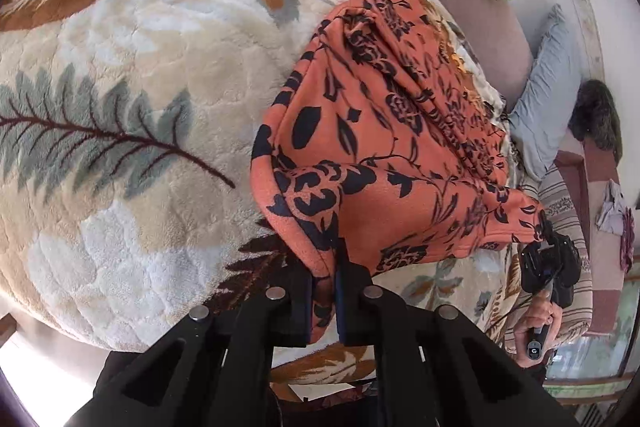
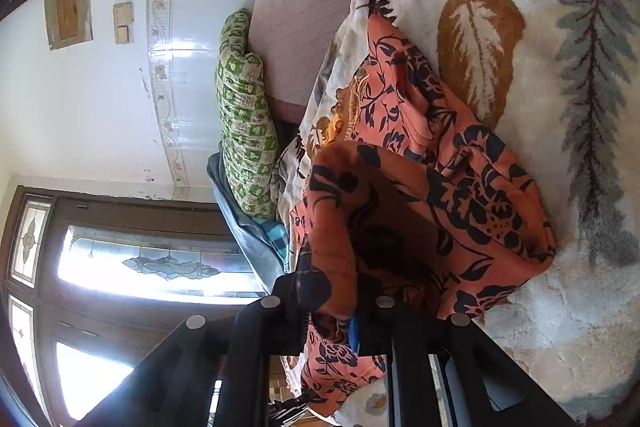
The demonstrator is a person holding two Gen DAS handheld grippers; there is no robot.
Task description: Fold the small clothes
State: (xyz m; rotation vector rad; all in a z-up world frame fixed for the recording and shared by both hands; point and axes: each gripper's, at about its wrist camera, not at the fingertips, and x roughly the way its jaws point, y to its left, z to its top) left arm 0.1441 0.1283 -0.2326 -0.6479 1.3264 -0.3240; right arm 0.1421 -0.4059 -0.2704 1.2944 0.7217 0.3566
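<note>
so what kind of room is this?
Probably a home bedroom: a bed under a plush leaf-print blanket, a green patterned pillow by the tiled wall, and a stained-glass door.

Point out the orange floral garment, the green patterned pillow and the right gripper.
orange floral garment (image 1: pixel 372 147), left wrist view, middle of the cloth.
green patterned pillow (image 2: pixel 244 131), right wrist view, its middle.
right gripper (image 1: pixel 545 231), left wrist view, tips pinching the garment's corner.

Both wrist cameras look closely down at the orange garment (image 1: pixel 380 147) from opposite ends
</note>
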